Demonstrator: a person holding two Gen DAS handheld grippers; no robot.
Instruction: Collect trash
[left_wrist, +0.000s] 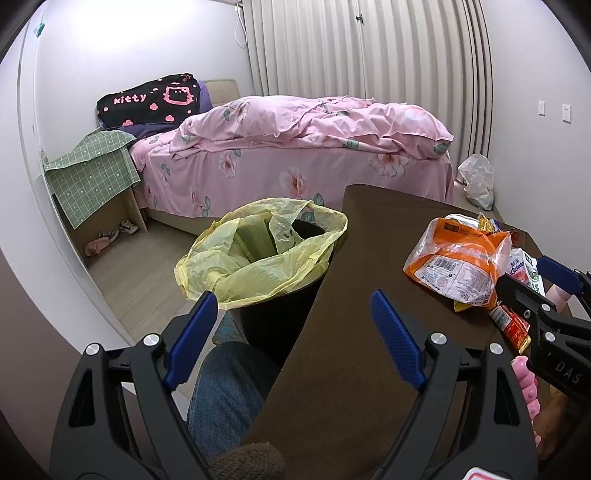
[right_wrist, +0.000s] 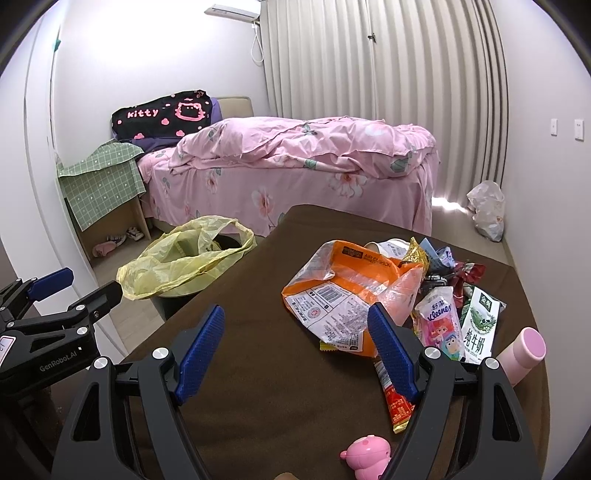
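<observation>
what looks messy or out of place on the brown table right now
A heap of litter sits on the brown cloth-covered table: a torn-open orange plastic food bag, a Kleenex tissue pack, a flattened green-and-white milk carton and a red sachet. The yellow-lined black bin stands beside the table.

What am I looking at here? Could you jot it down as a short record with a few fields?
place: bedroom, with a pink floral bed behind
work surface: brown cloth-covered table
trash pile: orange wrapper, Kleenex pack, milk carton, red sachet, smaller wrappers behind
bin: dark bin lined with a yellow bag, beside the table's left edge
left gripper: open, empty, over the table edge near the bin
right gripper: open, empty, by the orange wrapper
other items: pink toy, pink bottle
</observation>
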